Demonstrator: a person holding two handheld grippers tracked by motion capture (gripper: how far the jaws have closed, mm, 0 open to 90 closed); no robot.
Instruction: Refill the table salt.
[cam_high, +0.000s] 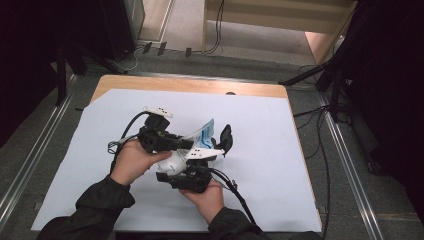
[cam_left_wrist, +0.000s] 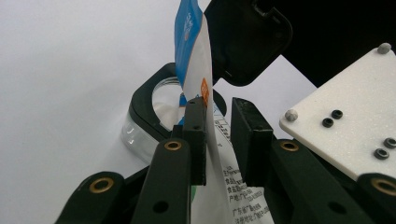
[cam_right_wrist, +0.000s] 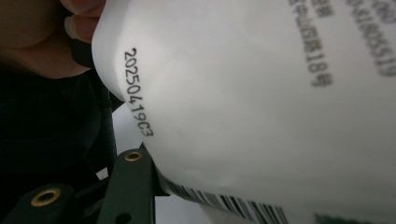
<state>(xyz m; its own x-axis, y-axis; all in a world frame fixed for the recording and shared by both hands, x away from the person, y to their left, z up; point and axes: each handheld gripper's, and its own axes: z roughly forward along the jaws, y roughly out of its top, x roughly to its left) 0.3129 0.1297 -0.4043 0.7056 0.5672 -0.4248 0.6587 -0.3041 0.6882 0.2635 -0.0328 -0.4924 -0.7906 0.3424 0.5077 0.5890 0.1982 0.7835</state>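
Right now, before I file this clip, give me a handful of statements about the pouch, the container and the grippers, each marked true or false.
1. The left gripper has the white pouch between its jaws. True.
2. The container has a red rim. False: the rim is black, over a clear body.
3. The pouch carries a printed date code and a barcode. True.
4. The container's lid is closed. False: it is flipped open.
5. The table is bare wood all over. False: a white sheet covers most of it.

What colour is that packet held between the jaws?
Mostly white packet with a blue top edge and black print; the left gripper view shows it best.
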